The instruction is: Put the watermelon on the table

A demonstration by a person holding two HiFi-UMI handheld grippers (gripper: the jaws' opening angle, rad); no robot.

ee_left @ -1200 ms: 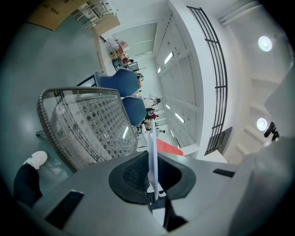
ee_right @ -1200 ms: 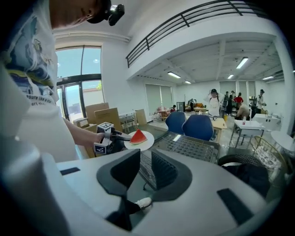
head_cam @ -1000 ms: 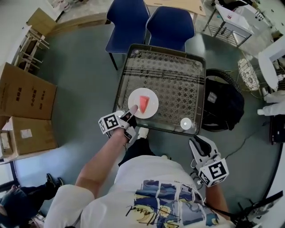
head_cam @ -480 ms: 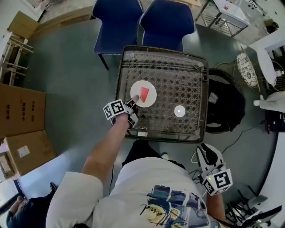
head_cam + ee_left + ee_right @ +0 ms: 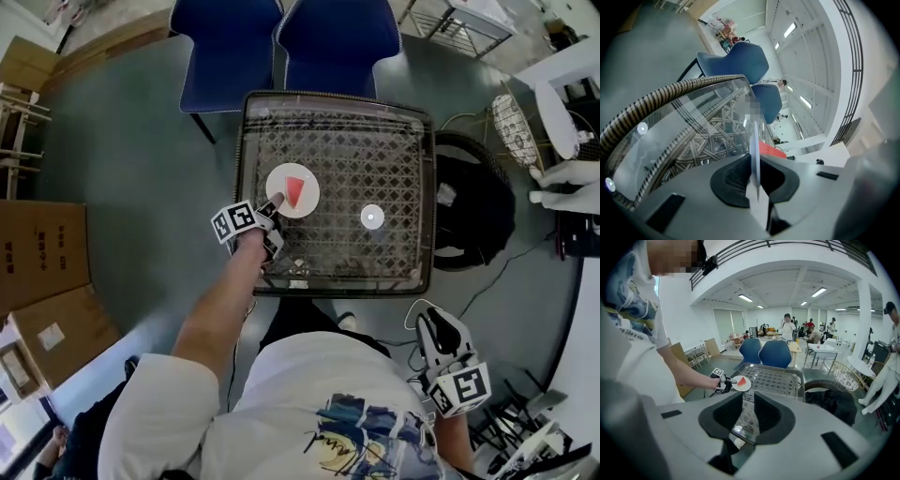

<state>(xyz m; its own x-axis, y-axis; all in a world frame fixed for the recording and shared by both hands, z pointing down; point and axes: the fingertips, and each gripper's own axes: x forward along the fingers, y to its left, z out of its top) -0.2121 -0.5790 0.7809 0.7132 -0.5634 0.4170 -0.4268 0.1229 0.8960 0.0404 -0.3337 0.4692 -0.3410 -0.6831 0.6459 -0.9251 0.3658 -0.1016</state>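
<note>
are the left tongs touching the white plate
Touching. The left gripper view shows the left tongs closed on the rim of the white plate, its thin edge pinched between them.

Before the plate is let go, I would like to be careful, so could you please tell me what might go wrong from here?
The left tool pinches the plate only at its rim, so it could tilt and let the watermelon slice slide off. The table has a glass top; a hard landing might knock or chip the plate.
</note>
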